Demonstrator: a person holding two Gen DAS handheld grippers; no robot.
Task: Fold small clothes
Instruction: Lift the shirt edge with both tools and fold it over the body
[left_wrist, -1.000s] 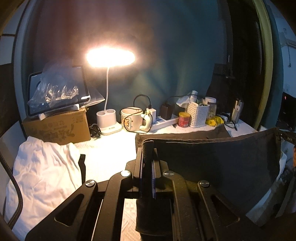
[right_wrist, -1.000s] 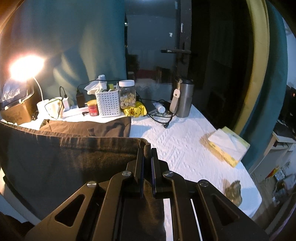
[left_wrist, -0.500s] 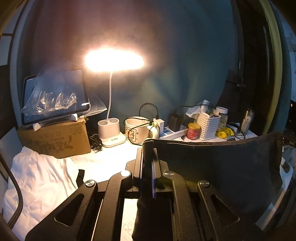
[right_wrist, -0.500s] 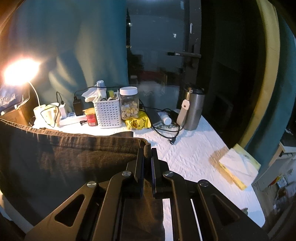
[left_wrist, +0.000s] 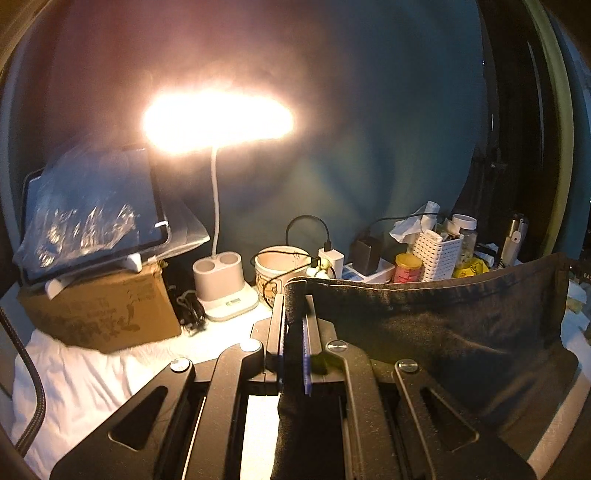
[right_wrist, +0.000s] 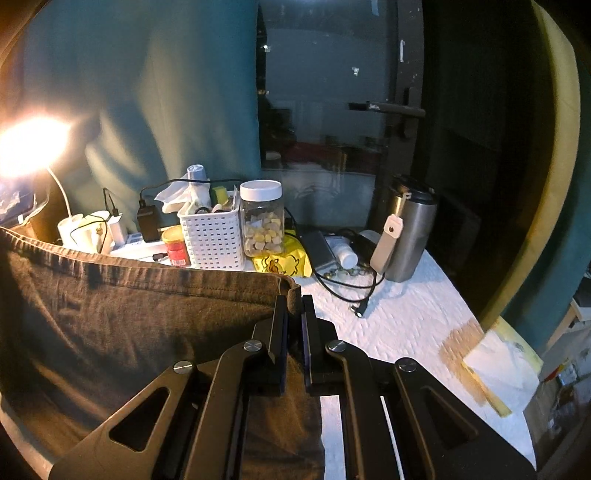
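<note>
A dark brown garment (left_wrist: 443, 325) hangs stretched between my two grippers, lifted off the white table (right_wrist: 406, 325). My left gripper (left_wrist: 294, 299) is shut on its left top corner. My right gripper (right_wrist: 294, 301) is shut on its right top corner; the garment (right_wrist: 129, 317) spreads to the left in that view, hem seam along the top. The cloth hides the table below and behind it.
A lit desk lamp (left_wrist: 218, 122), a cardboard box (left_wrist: 99, 310) with a tablet, a mug (left_wrist: 280, 266), a white basket (right_wrist: 212, 236), a jar (right_wrist: 262, 218), a steel tumbler (right_wrist: 410, 232) and cables stand at the back. White cloth (left_wrist: 74, 387) lies left. A tissue pack (right_wrist: 495, 362) lies right.
Both grippers have risen with the garment, which has come up off the table and now hangs stretched; the views tilted up and moved toward the back clutter.
</note>
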